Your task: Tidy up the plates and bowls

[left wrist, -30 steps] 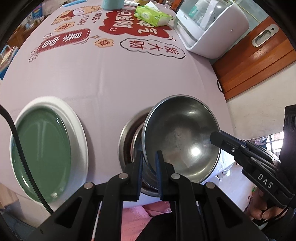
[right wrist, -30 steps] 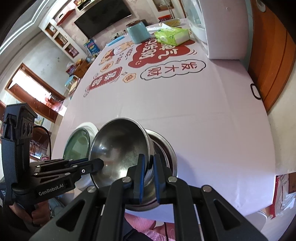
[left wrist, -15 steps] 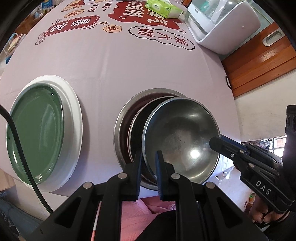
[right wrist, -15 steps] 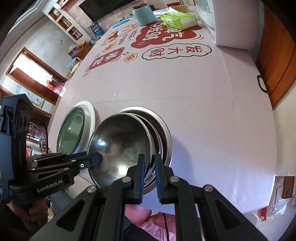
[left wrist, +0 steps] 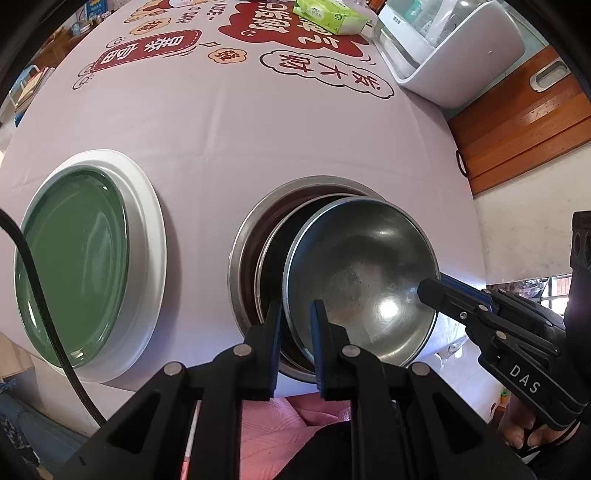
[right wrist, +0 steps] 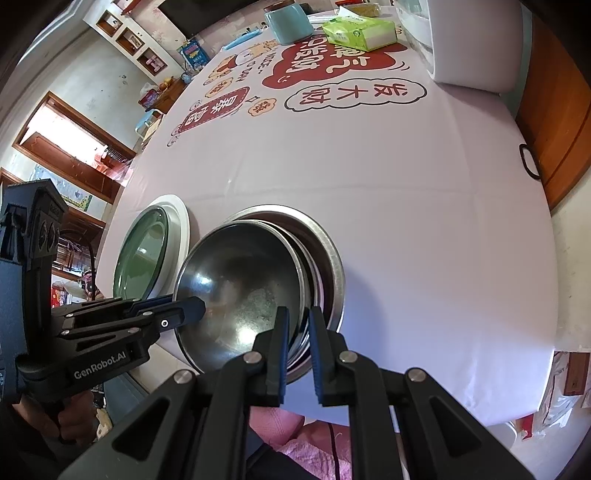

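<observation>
Steel bowl (left wrist: pixel 364 273), tilted, is pinched at opposite rims by the nearly closed jaws of the left gripper (left wrist: pixel 297 314) and right gripper (right wrist: pixel 297 321), half nested in stacked bowls (left wrist: pixel 251 236); green plate (left wrist: pixel 74 258) on white plate (left wrist: pixel 149 221) just beside, on the counter (left wrist: pixel 258 140).

"DAS" on right gripper (left wrist: pixel 428 291); "GenRobot.AI" on left gripper (right wrist: pixel 195 308)

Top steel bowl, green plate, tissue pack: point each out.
Top steel bowl (left wrist: pixel 364 273), left wrist view, inner bottom.
Green plate (left wrist: pixel 72 258), left wrist view, centre.
Tissue pack (right wrist: pixel 360 29), right wrist view, top face.
</observation>
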`<state>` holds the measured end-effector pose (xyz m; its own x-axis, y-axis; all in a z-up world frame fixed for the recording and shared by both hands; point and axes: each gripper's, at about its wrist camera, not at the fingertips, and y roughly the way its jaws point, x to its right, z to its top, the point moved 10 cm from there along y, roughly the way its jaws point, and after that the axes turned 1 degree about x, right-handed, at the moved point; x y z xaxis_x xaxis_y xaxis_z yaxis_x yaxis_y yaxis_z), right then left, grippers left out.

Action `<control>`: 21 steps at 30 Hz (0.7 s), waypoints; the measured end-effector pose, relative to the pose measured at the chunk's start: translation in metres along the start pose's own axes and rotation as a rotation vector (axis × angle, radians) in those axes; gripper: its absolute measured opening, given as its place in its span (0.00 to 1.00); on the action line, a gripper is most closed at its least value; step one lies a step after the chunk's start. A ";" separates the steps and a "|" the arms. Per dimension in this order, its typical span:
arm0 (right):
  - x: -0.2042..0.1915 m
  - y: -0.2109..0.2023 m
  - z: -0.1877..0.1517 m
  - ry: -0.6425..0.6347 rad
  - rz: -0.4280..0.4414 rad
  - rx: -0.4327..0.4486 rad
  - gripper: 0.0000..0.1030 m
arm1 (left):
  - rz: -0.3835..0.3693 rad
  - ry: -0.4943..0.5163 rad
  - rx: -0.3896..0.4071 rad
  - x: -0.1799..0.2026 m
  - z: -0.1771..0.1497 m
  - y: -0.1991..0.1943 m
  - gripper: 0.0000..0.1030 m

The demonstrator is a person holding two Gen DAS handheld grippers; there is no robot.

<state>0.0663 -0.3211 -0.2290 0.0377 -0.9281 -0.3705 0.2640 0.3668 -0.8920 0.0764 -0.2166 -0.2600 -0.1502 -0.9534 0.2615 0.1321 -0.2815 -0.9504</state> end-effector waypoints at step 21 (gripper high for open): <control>-0.002 -0.001 0.000 0.010 0.004 0.012 0.12 | -0.004 0.015 0.036 0.001 0.002 -0.010 0.21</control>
<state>0.0664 -0.3199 -0.2275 0.0293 -0.9258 -0.3768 0.2758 0.3699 -0.8872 0.0767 -0.2150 -0.2500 -0.1656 -0.9506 0.2625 0.1667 -0.2893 -0.9426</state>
